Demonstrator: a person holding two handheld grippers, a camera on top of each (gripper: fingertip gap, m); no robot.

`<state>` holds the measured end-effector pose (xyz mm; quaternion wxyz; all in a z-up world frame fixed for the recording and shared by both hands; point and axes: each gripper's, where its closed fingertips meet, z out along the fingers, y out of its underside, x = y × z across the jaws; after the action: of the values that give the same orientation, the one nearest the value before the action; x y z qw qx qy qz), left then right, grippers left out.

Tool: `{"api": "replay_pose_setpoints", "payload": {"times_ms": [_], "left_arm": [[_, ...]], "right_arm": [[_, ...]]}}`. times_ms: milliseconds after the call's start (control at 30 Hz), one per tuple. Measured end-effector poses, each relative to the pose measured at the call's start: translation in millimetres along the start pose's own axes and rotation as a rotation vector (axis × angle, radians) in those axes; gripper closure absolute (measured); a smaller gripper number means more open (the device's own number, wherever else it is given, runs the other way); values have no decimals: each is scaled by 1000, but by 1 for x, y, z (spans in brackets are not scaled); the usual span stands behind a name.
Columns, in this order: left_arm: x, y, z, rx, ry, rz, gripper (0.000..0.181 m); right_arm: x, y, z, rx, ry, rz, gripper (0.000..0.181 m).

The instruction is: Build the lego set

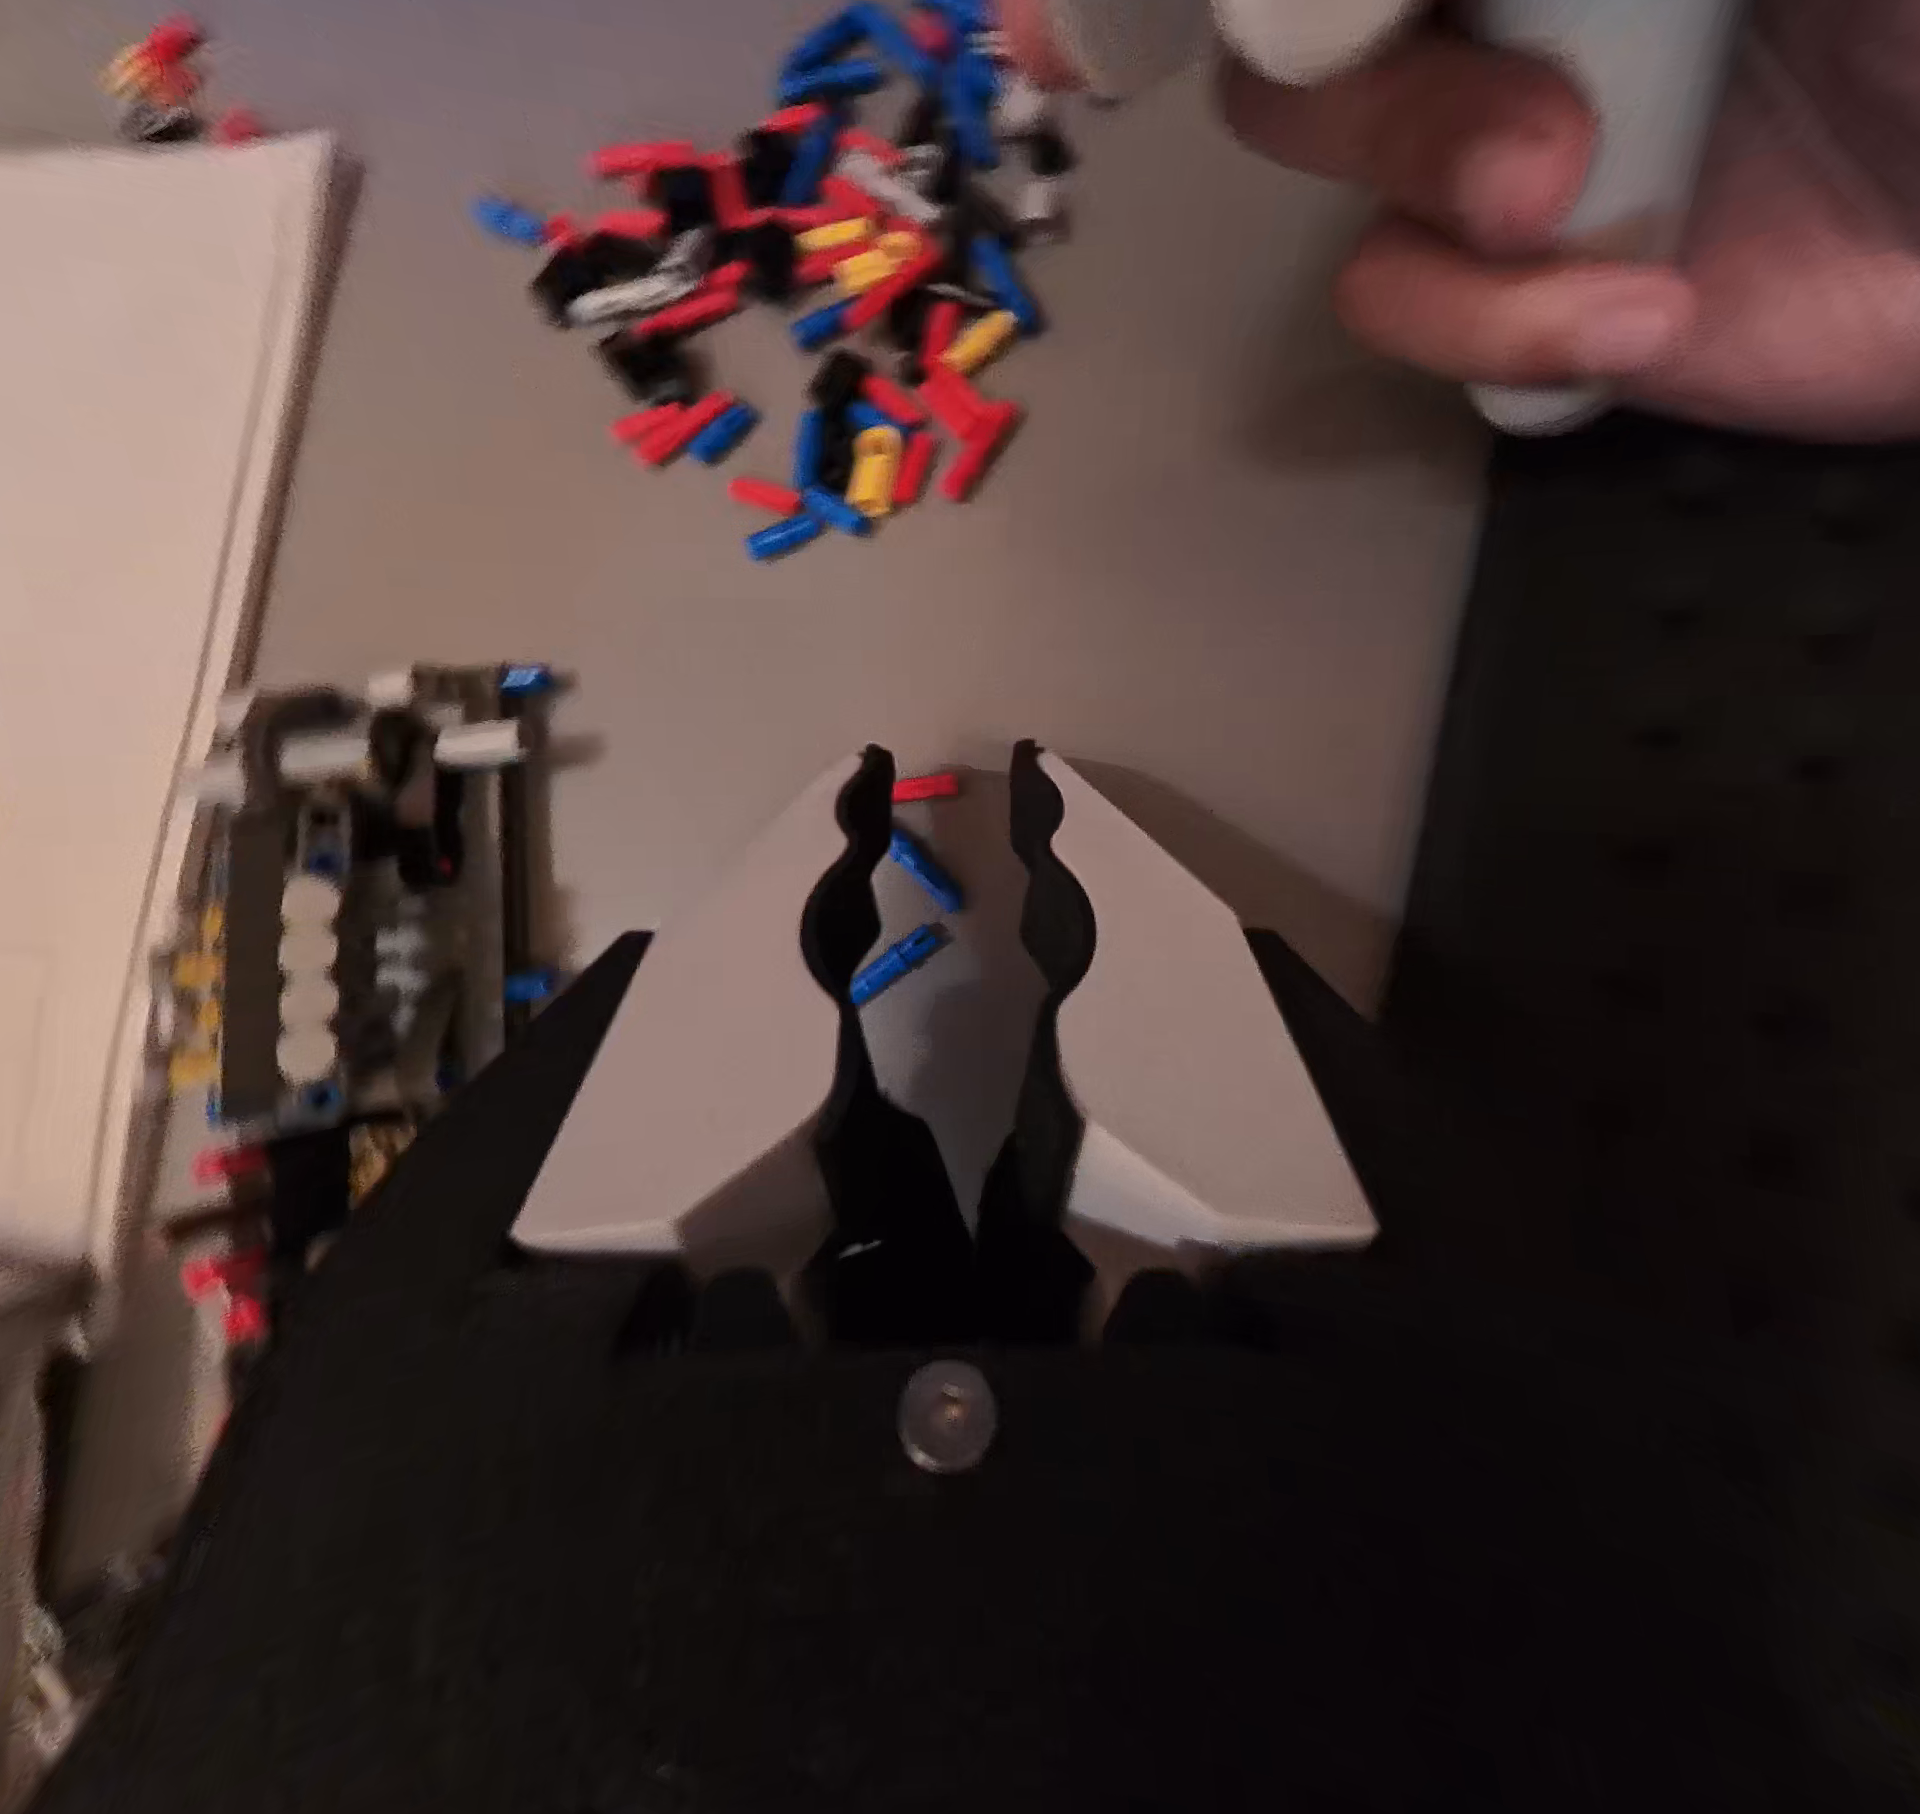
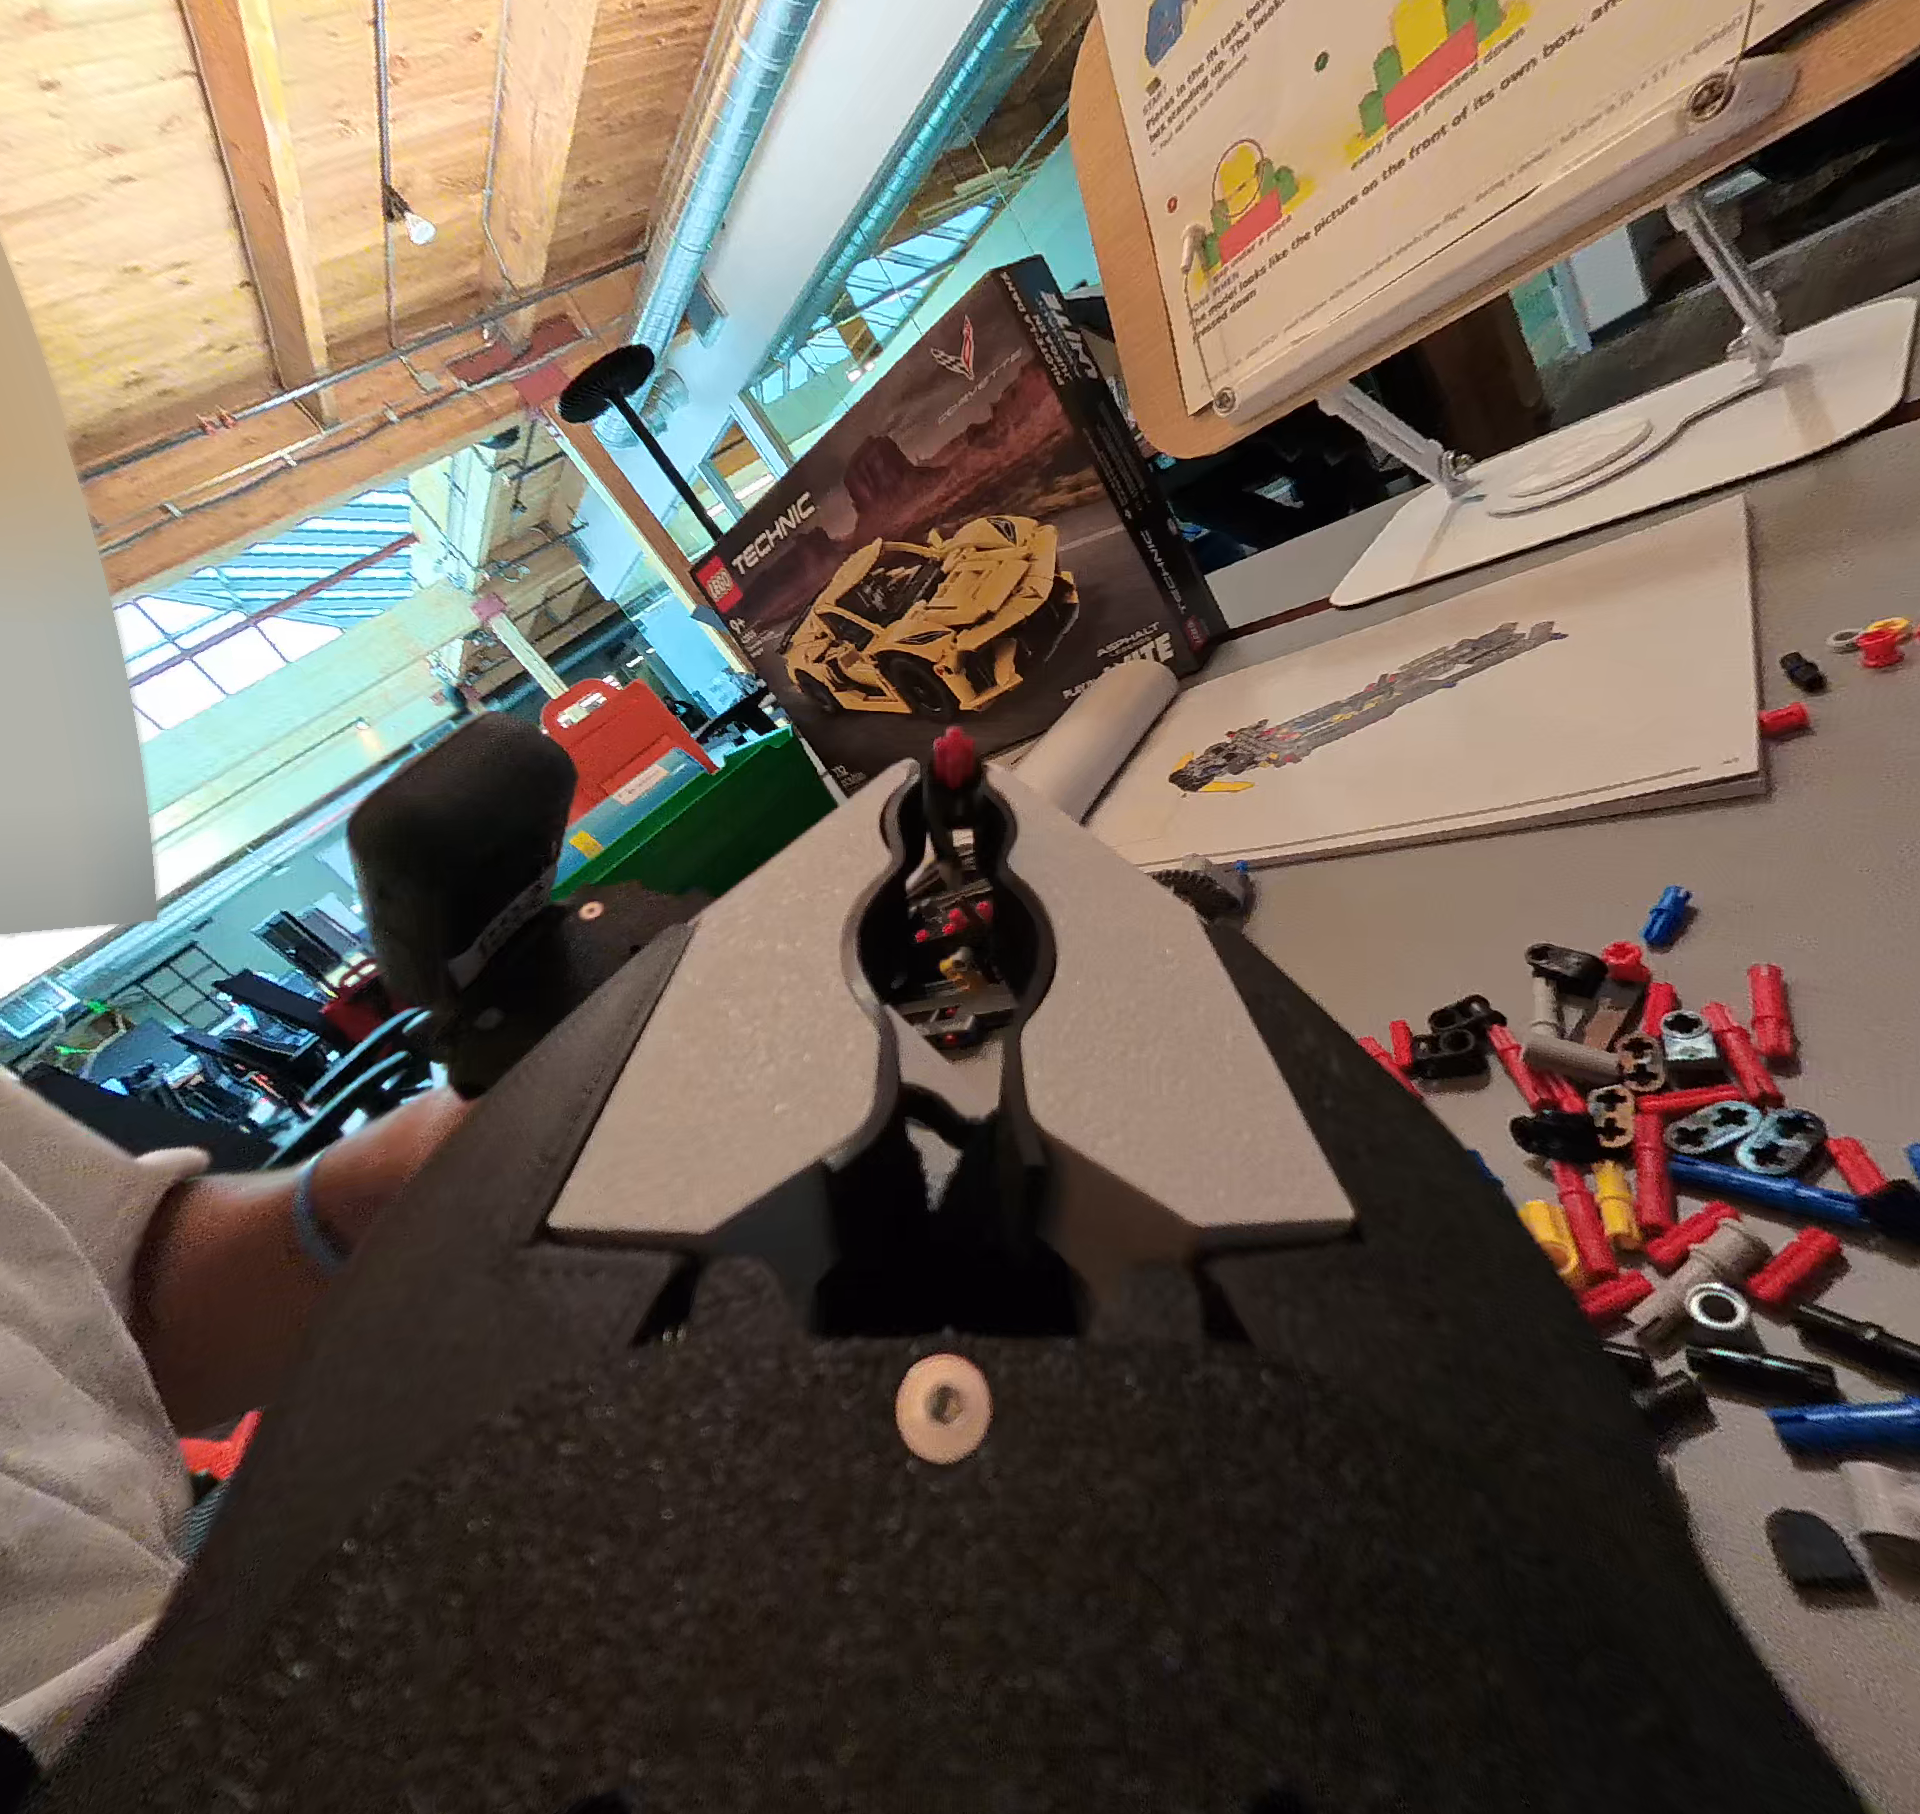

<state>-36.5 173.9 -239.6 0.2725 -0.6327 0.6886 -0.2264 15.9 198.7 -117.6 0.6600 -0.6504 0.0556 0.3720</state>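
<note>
Build so far: a grey partial chassis [image 1: 353, 891] lies on the tabletop [image 1: 1143, 569] beside the open instruction booklet [image 1: 135, 559], far from the car on the set's box [image 2: 966, 559].
Left gripper [image 1: 948, 767]: jaws apart and empty, poised over loose blue and red pins [image 1: 920, 865].
Right gripper [image 2: 951, 777]: jaws closed on a thin black piece with a red tip [image 2: 951, 756].
Still to do: by the look of it most of the model; a large pile of unsorted parts [image 1: 831, 247] waits.
</note>
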Motion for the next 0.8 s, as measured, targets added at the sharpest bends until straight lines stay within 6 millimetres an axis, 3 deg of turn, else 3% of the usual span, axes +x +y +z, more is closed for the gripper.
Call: {"api": "replay_pose_setpoints", "payload": {"times_ms": [133, 333, 567, 800], "left_arm": [[7, 1, -3, 26, 259, 293, 165], [-12, 3, -4, -86, 512, 459, 167], [-7, 8, 2, -148, 624, 608, 168], [-7, 10, 10, -164, 552, 665, 178]], "right_arm": [[2, -4, -3, 27, -21, 53, 175], [5, -9, -7, 59, -41, 112, 175], [6, -9, -7, 61, -50, 128, 175], [6, -9, -7, 62, -58, 144, 175]]}}
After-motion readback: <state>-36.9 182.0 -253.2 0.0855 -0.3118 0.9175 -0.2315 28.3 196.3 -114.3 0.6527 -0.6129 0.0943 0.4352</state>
